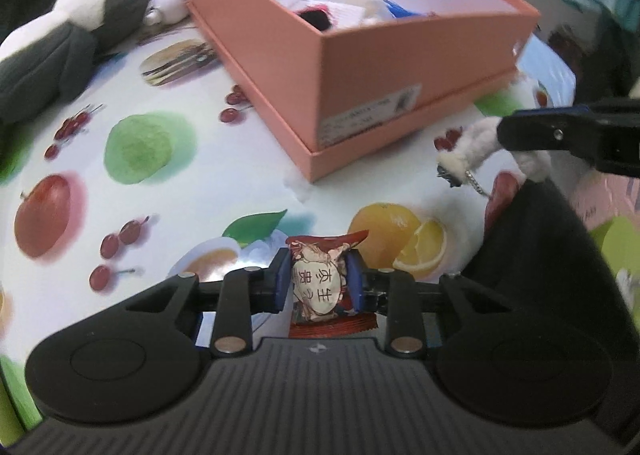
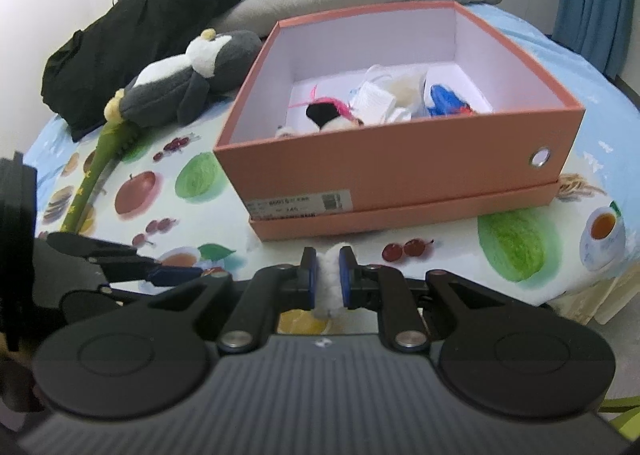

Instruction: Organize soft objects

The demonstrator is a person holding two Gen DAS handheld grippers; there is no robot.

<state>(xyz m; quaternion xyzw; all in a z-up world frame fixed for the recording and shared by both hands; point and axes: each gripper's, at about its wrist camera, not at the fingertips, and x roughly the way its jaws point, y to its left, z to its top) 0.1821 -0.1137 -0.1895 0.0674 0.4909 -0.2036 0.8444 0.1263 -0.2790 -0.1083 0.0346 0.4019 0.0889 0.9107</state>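
Now left gripper clamped red snack packet above fruit-print cloth; right gripper pinched white fluffy keychain toy; best lift both clear over rim of pink box, release inside

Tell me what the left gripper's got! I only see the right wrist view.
Observer: The left gripper pinches a red snack packet.
Operator: What's my fluffy thing?
Observer: A white toy, with a small chain dangling under it.
Operator: Anything hiding by the penguin?
Observer: A white bottle lies between it and the box.
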